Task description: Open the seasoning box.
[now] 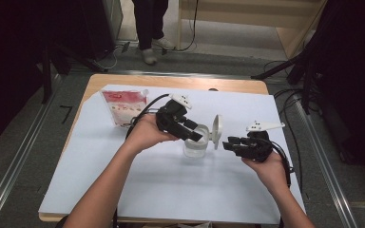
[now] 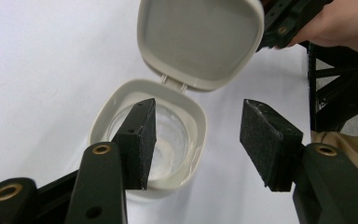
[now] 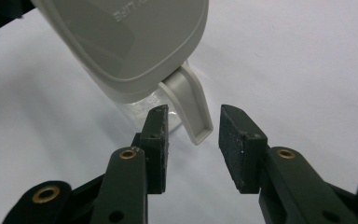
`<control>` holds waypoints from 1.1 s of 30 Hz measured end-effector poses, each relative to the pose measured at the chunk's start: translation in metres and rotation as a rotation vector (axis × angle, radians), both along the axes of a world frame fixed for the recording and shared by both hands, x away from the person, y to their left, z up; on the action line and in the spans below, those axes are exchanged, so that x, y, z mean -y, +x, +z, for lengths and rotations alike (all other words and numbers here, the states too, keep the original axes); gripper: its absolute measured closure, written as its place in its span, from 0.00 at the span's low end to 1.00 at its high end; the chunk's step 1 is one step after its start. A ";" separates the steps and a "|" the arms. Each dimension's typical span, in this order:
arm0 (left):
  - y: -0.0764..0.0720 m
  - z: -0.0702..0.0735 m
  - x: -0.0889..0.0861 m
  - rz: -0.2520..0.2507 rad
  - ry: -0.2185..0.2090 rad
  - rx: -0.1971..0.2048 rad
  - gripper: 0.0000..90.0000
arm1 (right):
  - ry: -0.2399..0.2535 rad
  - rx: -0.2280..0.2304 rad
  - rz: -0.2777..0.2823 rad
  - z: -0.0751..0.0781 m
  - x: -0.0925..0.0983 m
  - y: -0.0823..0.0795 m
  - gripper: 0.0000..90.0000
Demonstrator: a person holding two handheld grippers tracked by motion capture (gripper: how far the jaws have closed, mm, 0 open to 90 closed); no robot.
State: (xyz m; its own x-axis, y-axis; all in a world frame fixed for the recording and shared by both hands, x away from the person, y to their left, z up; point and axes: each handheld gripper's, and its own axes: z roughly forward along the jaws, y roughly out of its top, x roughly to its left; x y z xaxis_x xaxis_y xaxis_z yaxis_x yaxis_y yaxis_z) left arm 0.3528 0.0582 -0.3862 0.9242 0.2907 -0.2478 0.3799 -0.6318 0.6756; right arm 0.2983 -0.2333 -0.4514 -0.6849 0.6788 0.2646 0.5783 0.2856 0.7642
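Observation:
A clear container [image 1: 195,146] with a pale rim [image 2: 198,122] stands on the white sheet, its hinged lid [image 1: 216,130] swung up and open. My left gripper [image 1: 197,135] hovers over it with its jaws apart. One pad sits above the container's mouth [image 2: 168,140], the other off to its side, and neither touches it. My right gripper [image 1: 227,144] is just right of the lid. In the right gripper view its jaws [image 3: 193,144] stand apart around the lid's tab [image 3: 193,109], with a gap on both sides. The lid's inside [image 2: 200,42] faces the left gripper view.
A red and white pouch [image 1: 123,108] stands at the back left of the white sheet [image 1: 171,190]. The wooden table edge [image 1: 180,81] runs behind it. A person's legs [image 1: 149,28] stand on the floor beyond the table.

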 end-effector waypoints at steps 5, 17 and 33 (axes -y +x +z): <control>-0.002 0.002 -0.010 0.013 0.005 0.018 0.49 | 0.003 -0.004 0.006 0.002 -0.001 -0.008 0.71; -0.011 0.010 -0.038 0.056 0.001 0.019 0.46 | -0.003 0.009 0.025 0.002 0.000 -0.026 0.66; -0.030 0.015 -0.076 0.119 -0.012 0.020 0.43 | 0.012 0.038 0.028 0.004 0.002 -0.021 0.59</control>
